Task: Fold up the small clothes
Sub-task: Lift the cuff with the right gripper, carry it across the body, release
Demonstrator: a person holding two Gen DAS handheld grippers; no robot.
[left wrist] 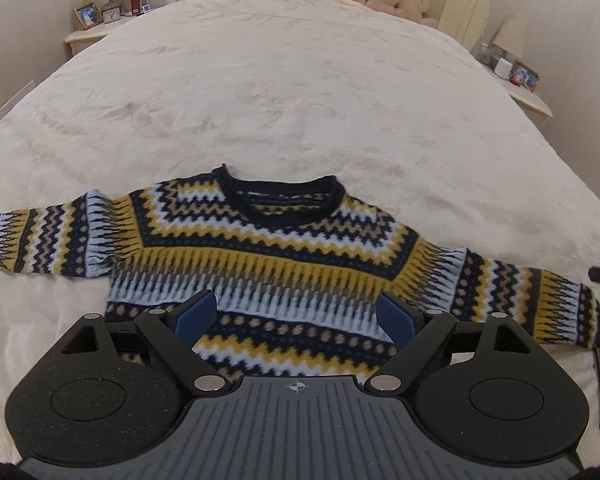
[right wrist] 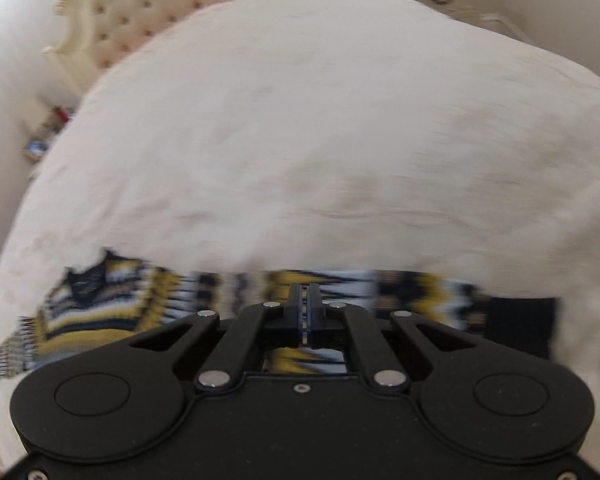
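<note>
One sweater [left wrist: 268, 256] lies flat, front up, both sleeves spread, near the foot edge of the bed [left wrist: 300, 80]. Left gripper [left wrist: 296, 316] hovers over the hem, jaws wide open. Right gripper [right wrist: 304, 300] sits over the sleeve [right wrist: 380, 284]; jaws pressed together, apparently pinching nothing, though blur obscures this. Judgement: grip the cuff cleanly, fold the sleeve across the chest without dragging. Count: one sweater, two grippers.
</note>
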